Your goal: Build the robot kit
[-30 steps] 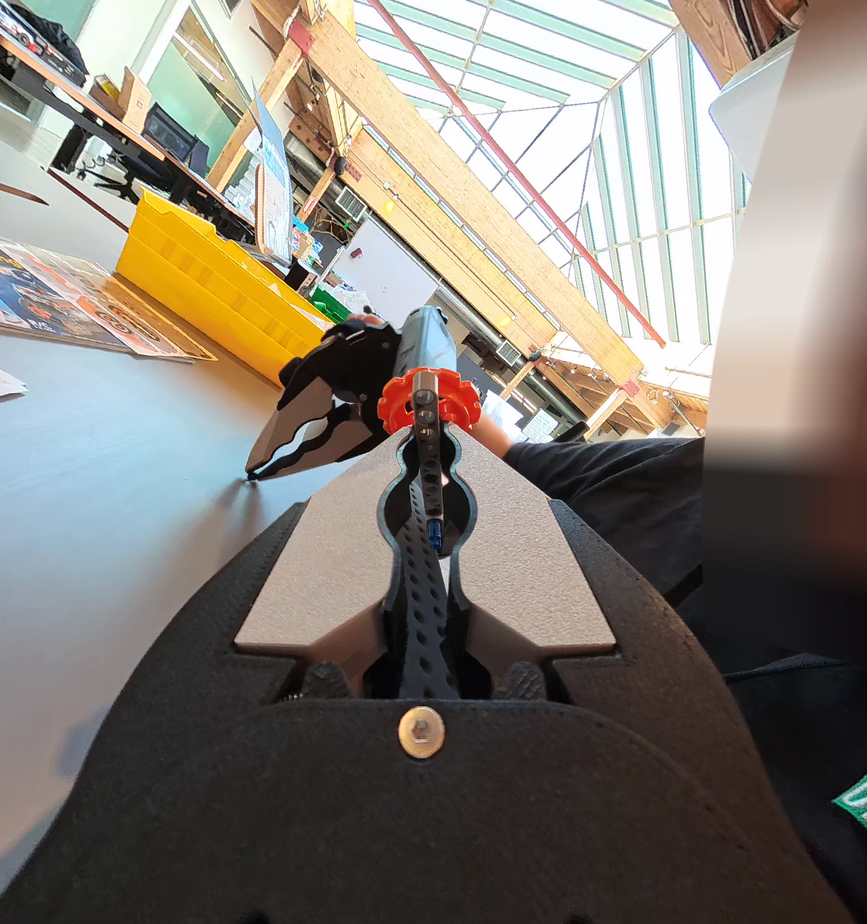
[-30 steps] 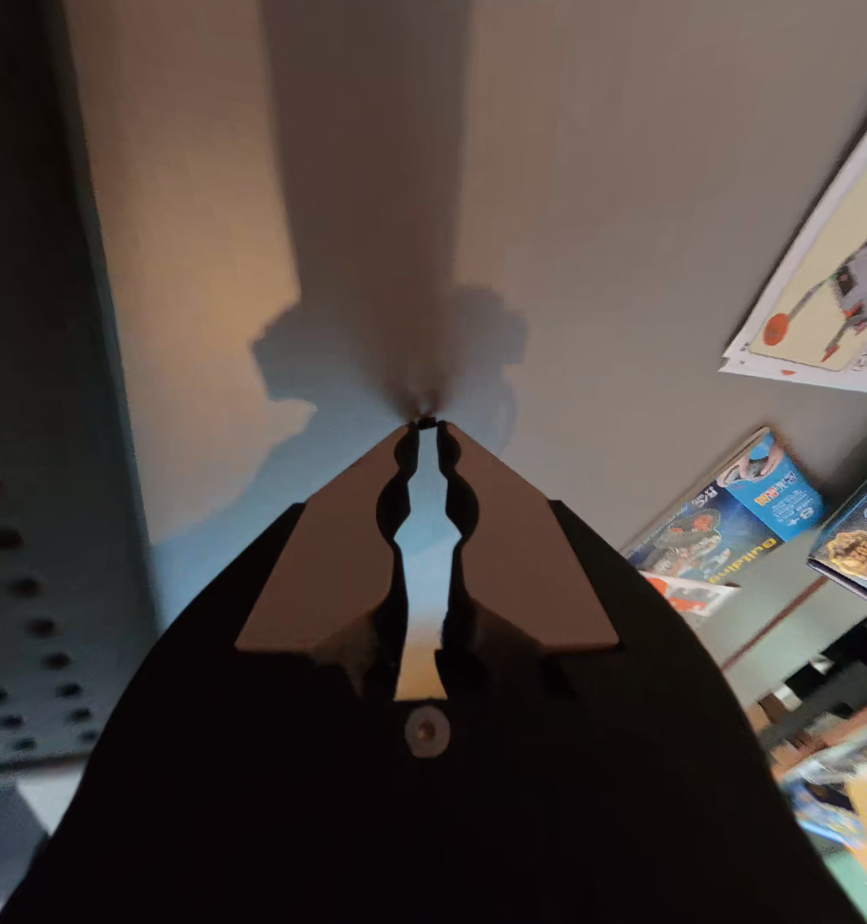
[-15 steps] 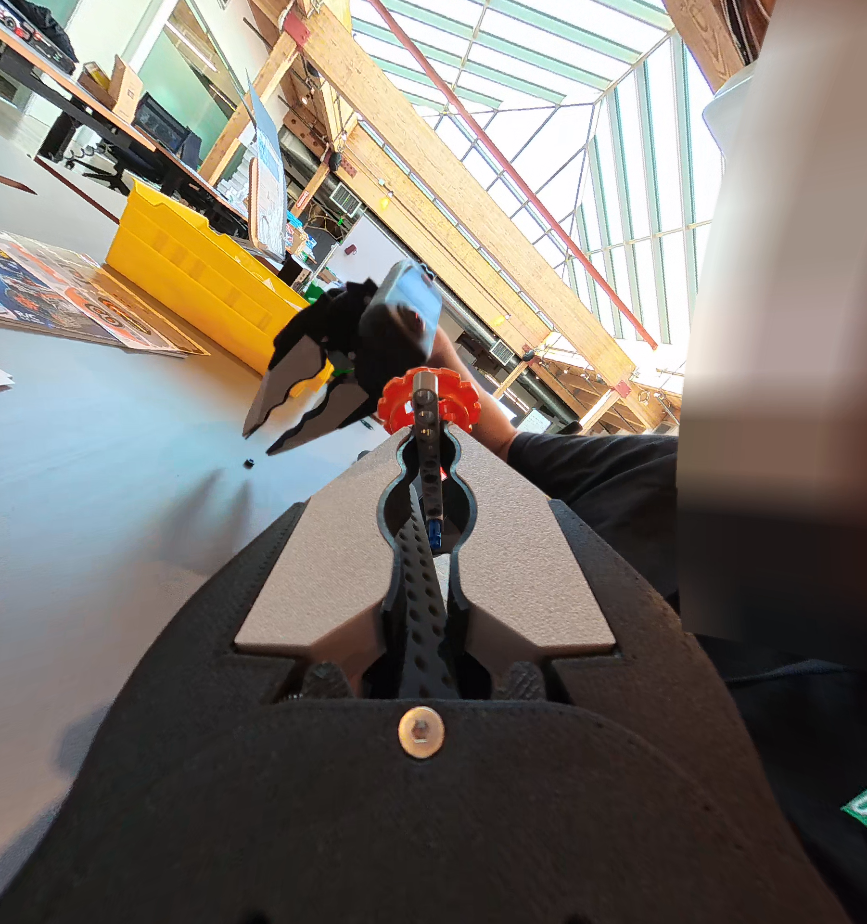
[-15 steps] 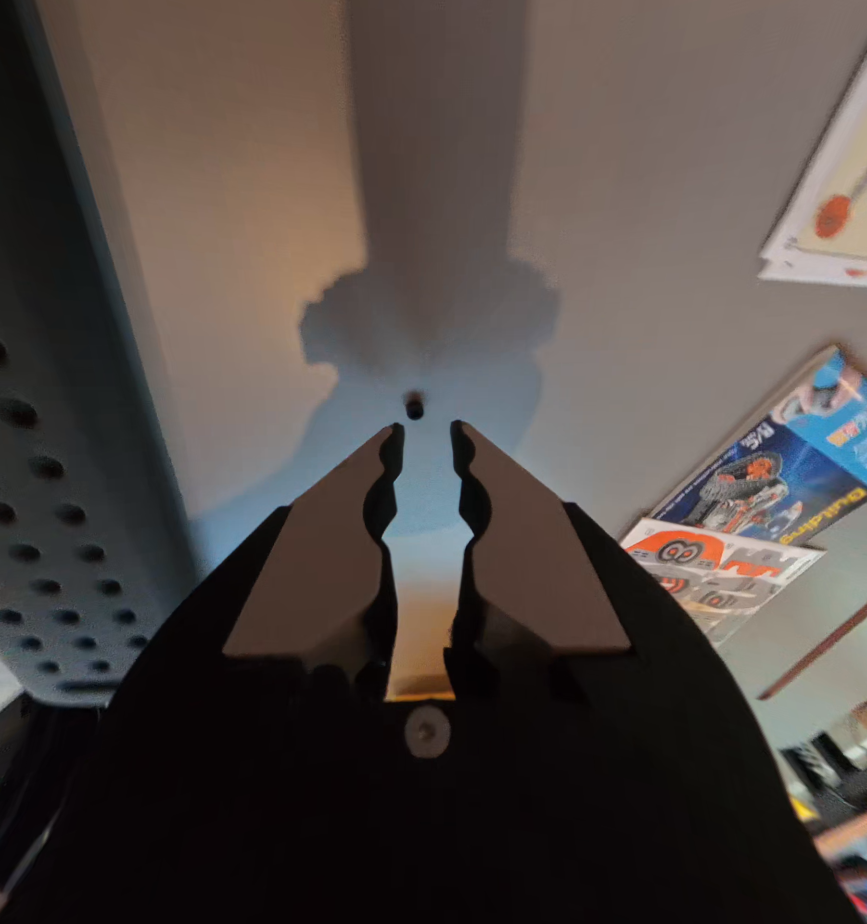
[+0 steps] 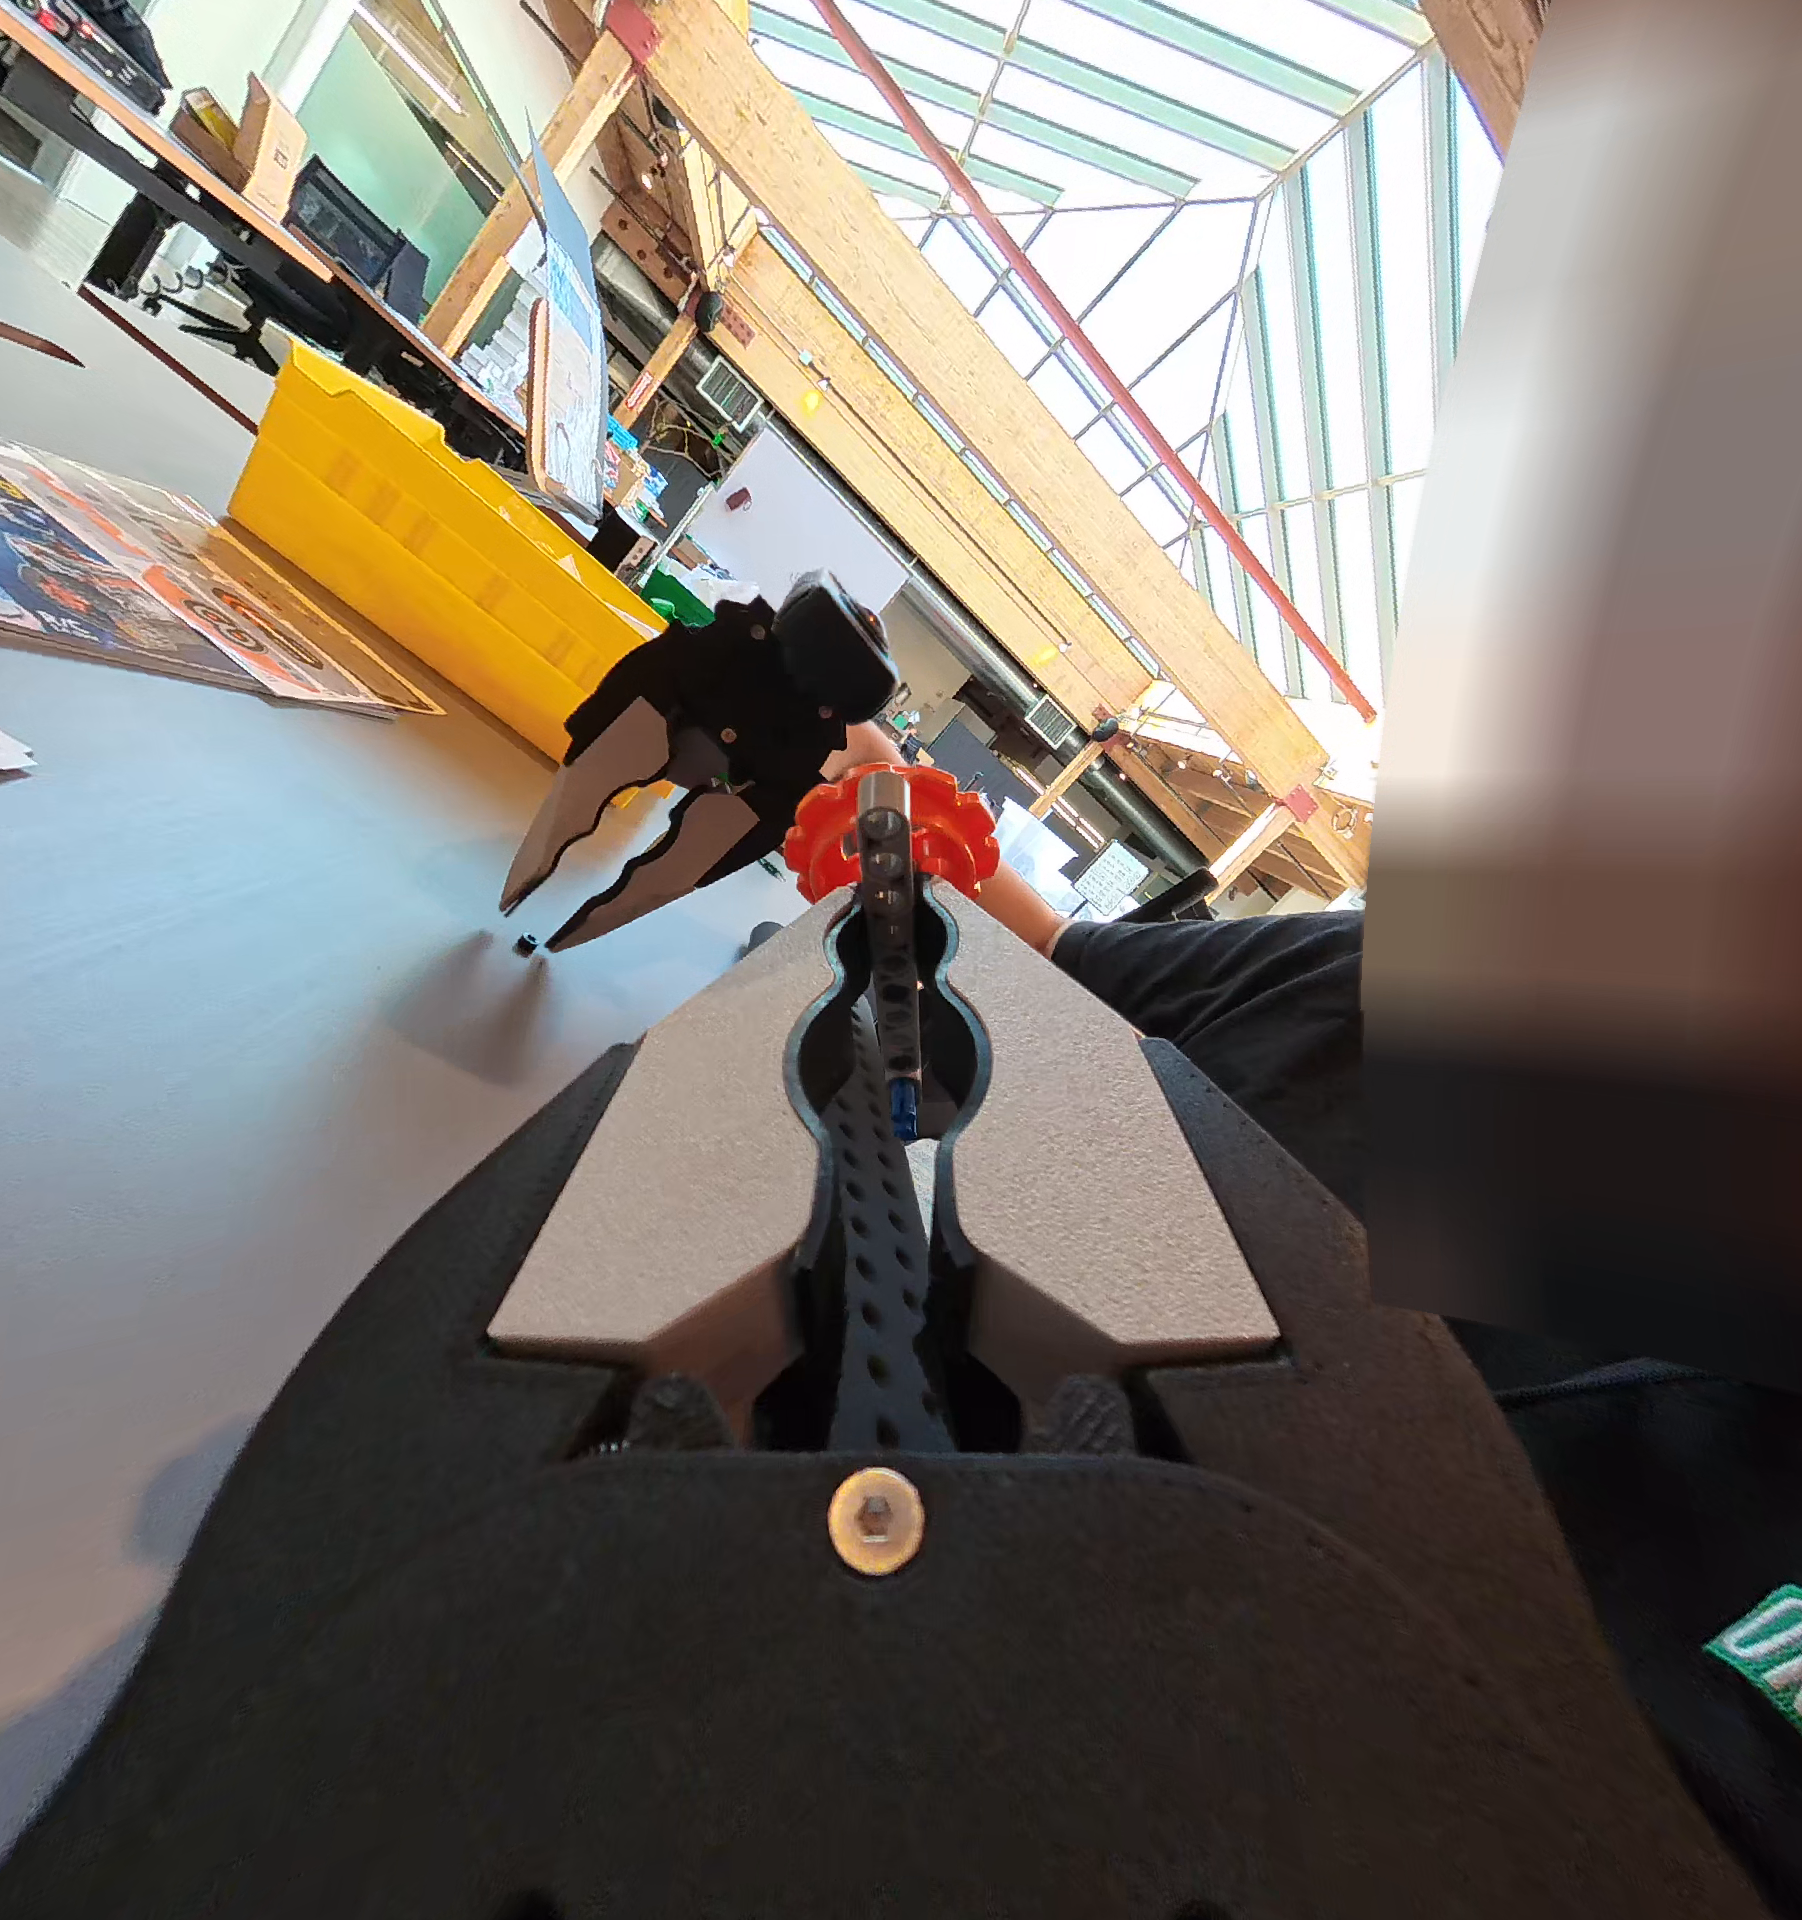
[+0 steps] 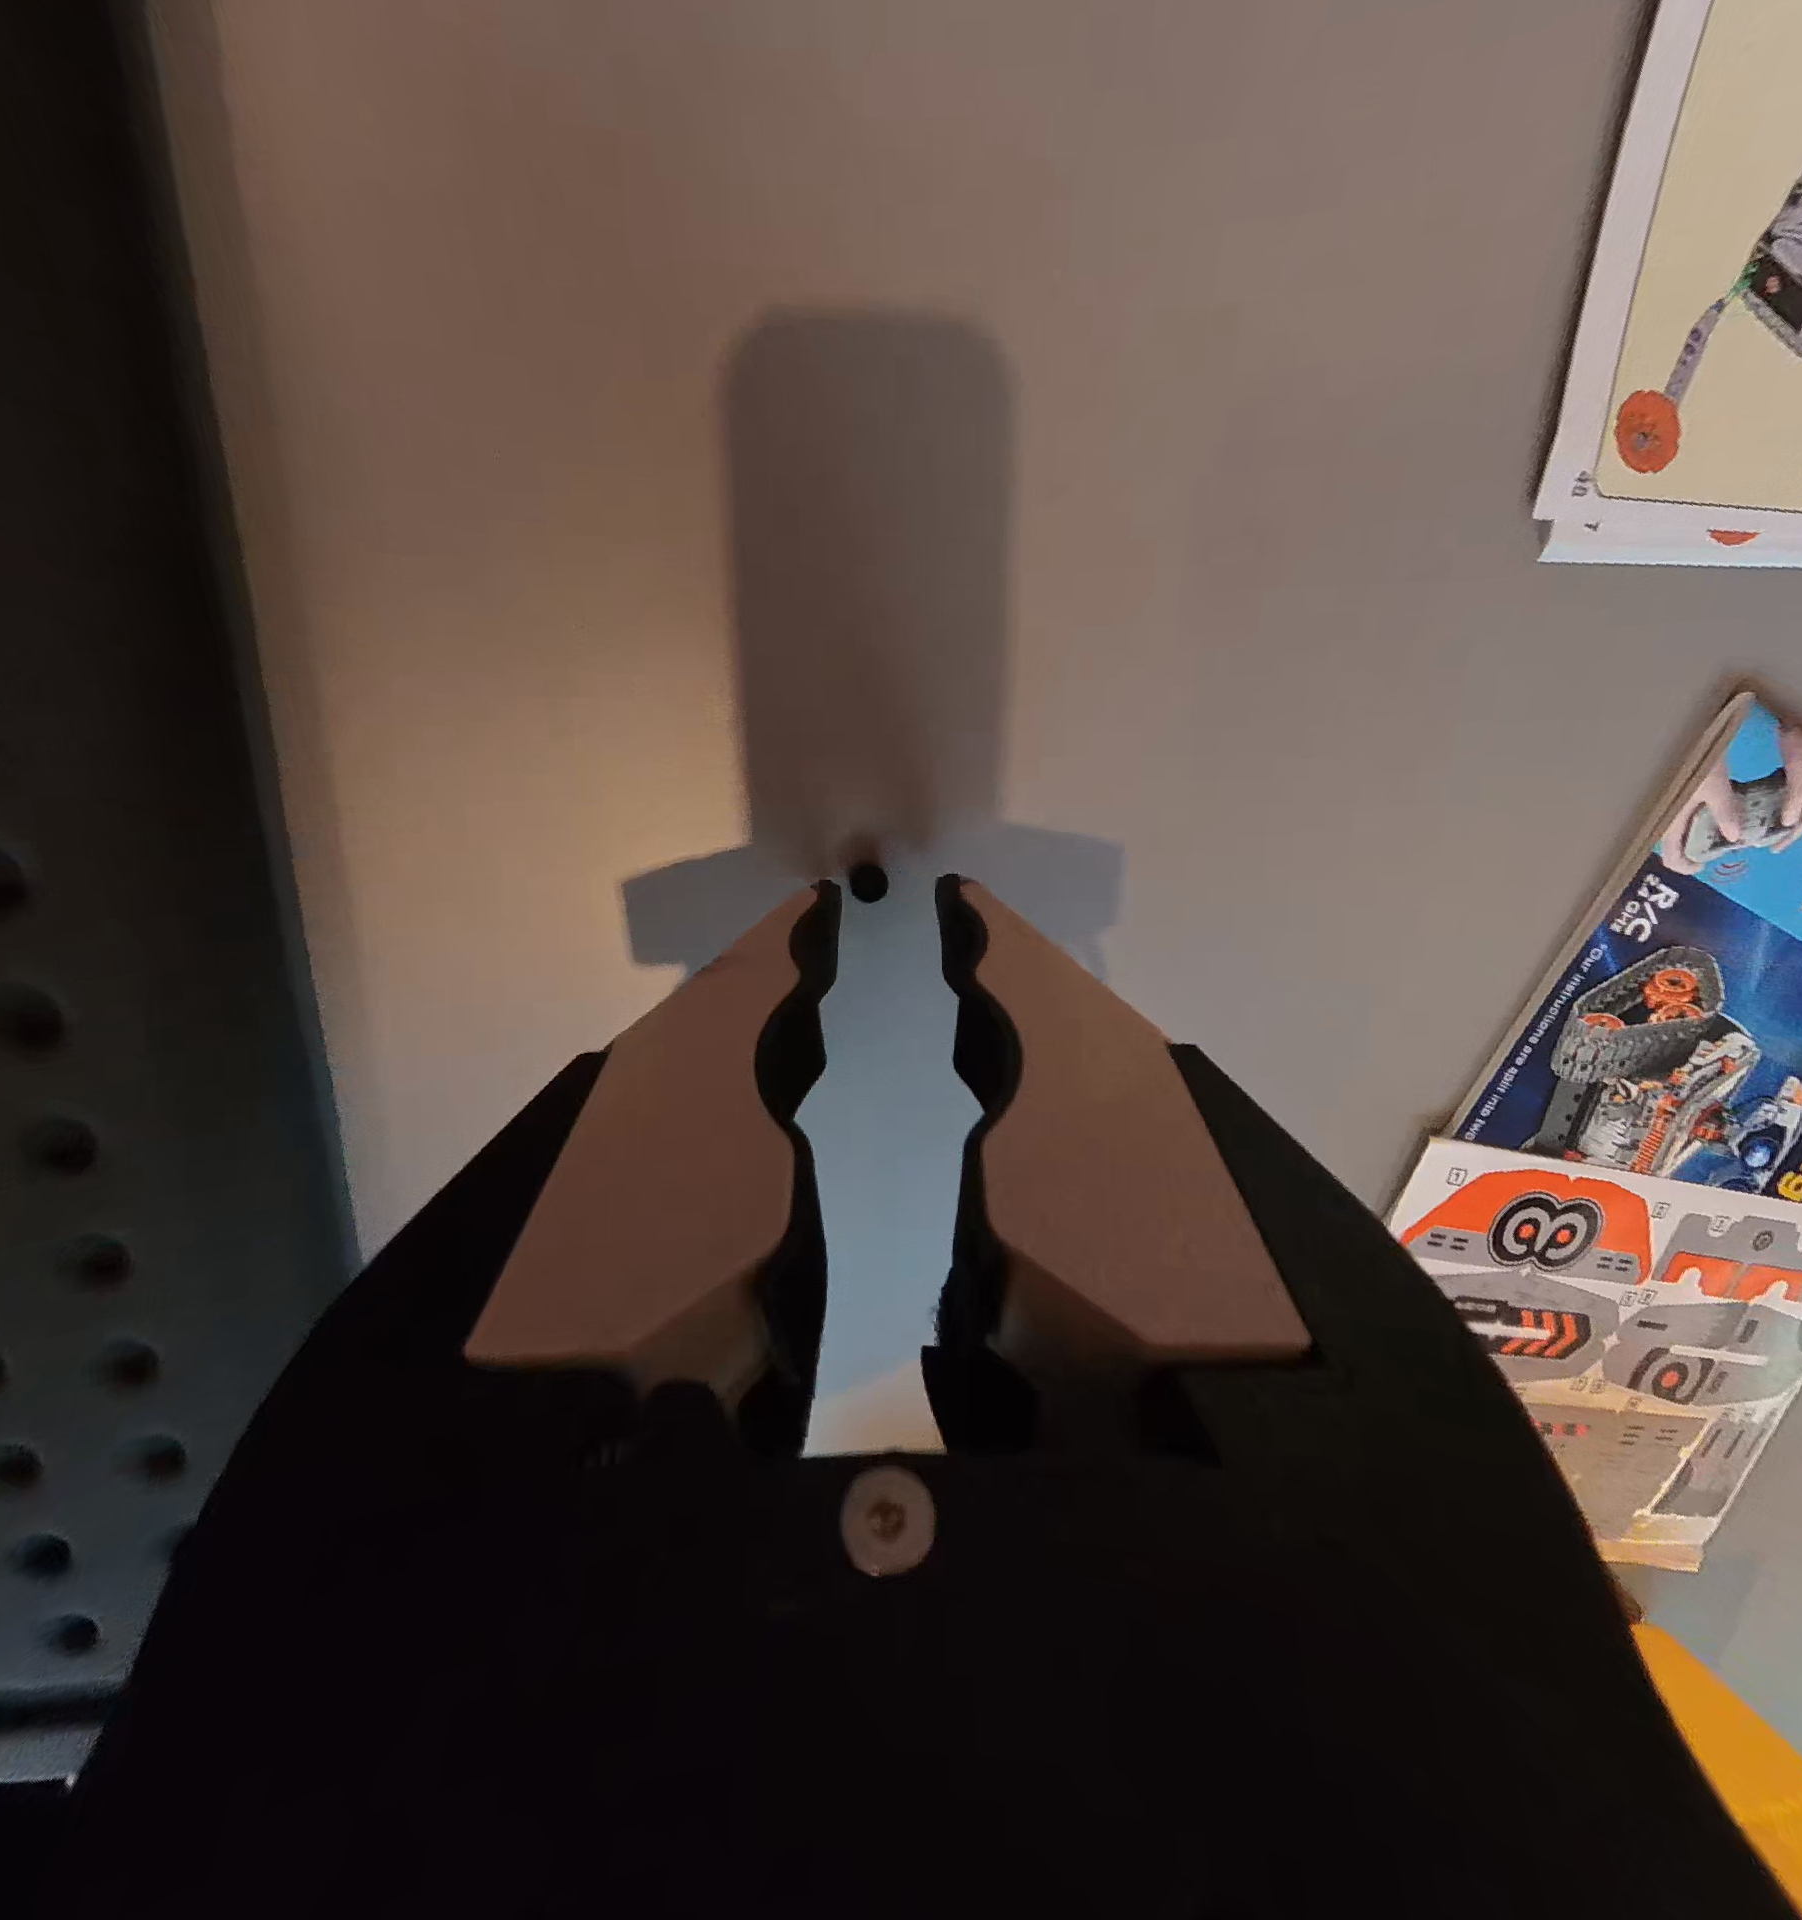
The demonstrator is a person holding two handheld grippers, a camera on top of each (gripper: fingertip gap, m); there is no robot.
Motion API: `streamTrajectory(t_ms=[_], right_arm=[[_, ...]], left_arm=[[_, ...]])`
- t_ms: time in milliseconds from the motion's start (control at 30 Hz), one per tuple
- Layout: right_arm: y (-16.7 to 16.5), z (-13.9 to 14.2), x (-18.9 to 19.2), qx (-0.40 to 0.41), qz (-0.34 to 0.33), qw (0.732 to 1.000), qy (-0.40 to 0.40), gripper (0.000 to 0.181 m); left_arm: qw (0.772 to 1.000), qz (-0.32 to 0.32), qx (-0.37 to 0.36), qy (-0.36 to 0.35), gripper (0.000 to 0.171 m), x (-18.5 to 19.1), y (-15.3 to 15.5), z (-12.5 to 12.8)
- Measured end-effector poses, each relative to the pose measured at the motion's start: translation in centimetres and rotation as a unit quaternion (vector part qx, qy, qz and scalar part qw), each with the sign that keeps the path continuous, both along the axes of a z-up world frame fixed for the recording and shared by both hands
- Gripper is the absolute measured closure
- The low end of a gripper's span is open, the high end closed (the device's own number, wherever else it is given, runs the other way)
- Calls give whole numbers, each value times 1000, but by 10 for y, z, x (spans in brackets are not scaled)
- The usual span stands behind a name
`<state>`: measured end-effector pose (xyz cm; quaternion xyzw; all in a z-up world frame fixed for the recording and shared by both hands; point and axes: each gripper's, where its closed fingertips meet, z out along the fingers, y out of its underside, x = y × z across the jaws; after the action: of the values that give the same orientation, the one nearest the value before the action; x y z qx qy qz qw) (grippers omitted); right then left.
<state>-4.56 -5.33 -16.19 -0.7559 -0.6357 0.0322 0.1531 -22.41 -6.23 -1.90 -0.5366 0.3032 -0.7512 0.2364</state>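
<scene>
Beam [image 5: 897, 1049], dark grey and full of holes, sits clamped between the fingers of the left gripper [image 5: 884, 914], running lengthwise through the slot and sticking out past the tips. An orange gear [image 5: 835, 847] sits at its far end, and a small blue pin [image 5: 902, 1107] shows on the part inside the slot. In the right wrist view the same beam [image 6: 35, 1039] fills the left edge, blurred.

Over the grey table [image 5: 149, 987] the right gripper [image 6: 881, 885] points down with its fingers apart. A tiny black peg [image 6: 868, 881] lies on the table just at the gap between the tips, nearer the left tip; whether a tip touches it I cannot tell. From the left wrist view the right gripper [image 5: 533, 925] is seen side-on, tips close to the table, with the peg [image 5: 528, 943] between them.

Beyond it stands a yellow bin [image 5: 409, 540]. A printed box [image 6: 1707, 987], lying flat, and a flat sheet of punch-out parts [image 6: 1624, 1320] lie on the table to the right of the right gripper, with a booklet [image 6: 1728, 291] farther off. A person's dark sleeve [image 5: 1219, 997] shows behind the beam.
</scene>
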Motion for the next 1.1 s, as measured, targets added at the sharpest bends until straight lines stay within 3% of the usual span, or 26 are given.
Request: streamTrajectory(t_ms=[400,1100], right_arm=[[-4,-4,-1,-48,-4,999,9,174],[-3,-4,-6,-54,11,998,17,172]], left_arm=[[1000,-7,-1,5,167,2,-2,-2],[1000,-10,-9,19,166,5,0,-9]])
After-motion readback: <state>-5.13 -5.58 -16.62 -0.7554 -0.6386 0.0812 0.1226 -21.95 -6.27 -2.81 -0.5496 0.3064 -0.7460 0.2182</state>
